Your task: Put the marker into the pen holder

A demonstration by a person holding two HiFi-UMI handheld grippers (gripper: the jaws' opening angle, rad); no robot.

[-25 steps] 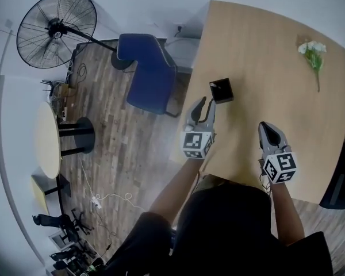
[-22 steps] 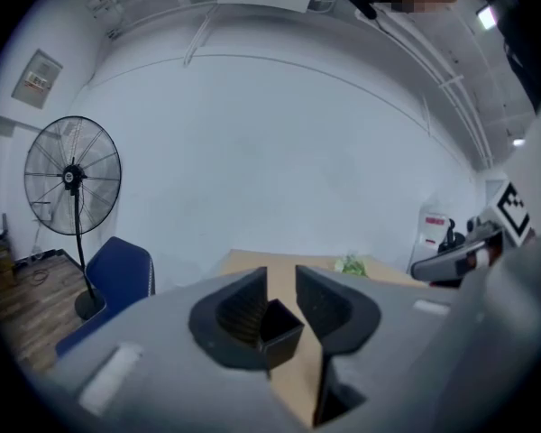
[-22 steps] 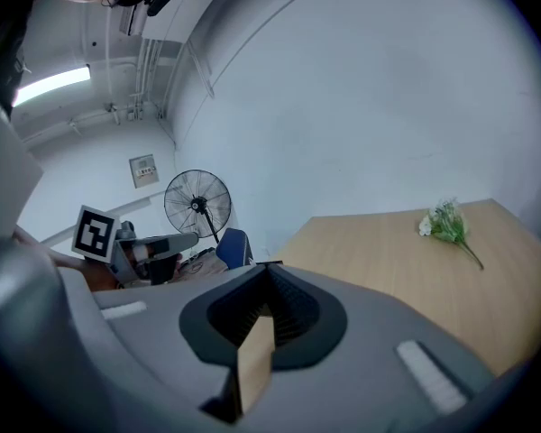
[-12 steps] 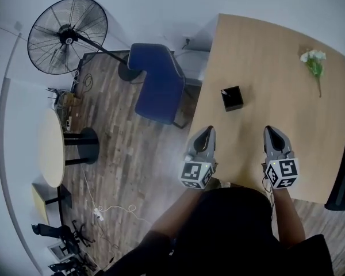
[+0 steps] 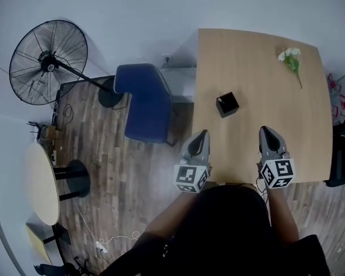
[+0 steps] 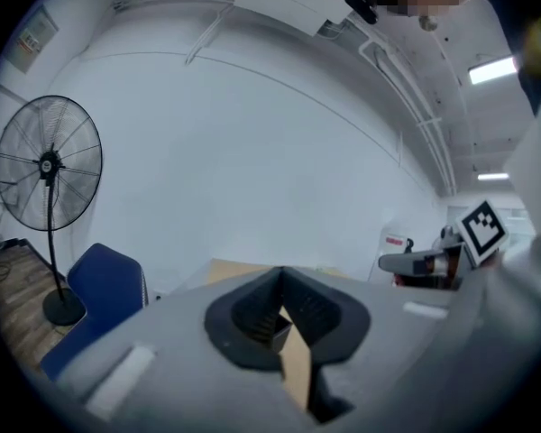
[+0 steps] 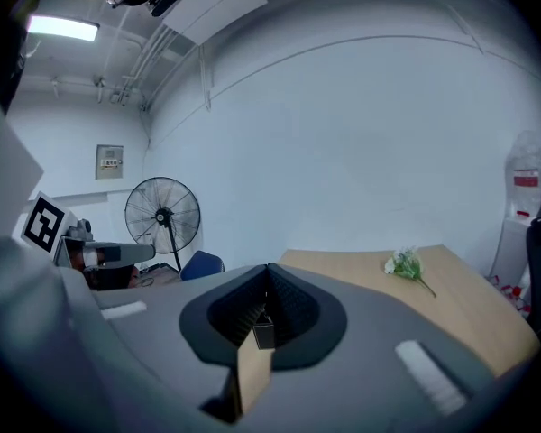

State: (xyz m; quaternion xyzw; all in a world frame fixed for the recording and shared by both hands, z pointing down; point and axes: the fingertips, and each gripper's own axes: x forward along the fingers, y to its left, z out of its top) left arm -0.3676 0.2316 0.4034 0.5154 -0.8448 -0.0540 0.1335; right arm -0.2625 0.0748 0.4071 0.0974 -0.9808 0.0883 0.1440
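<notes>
Pen holder [image 5: 227,104] sitting upright on table [image 5: 259,56], approx mid-width, closer to the person's side than to far edge. Black, boxy, roughly square from above, so no clear long axis in plan. Open end facing up, sides sitting diagonal vs table edges. Inside reading plain dark from head view, can't tell contents. Marker: can't make it out in any view.

Left gripper [image 5: 203,133] hovering over near-left table edge, jaws pressed together, gripping nothing. In left gripper view, left gripper [image 6: 281,272] showing tips meeting, w/ tabletop showing thru notch under them. Right gripper [image 5: 265,130] hovering over near edge further right. In right gripper view, right gripper [image 7: 268,268] also closed & empty. Small dark box past its tips is the pen holder [image 7: 263,336], well apart from jaws. Both grippers pointing away from person, approx parallel, holder lying ahead & btwn them, touching neither.

White flower [image 5: 291,59] w/ green stem lying at far-right of table, well apart from holder. Blue chair [image 5: 145,105] standing just beside table's left edge, fan [image 5: 48,62] standing further left.
</notes>
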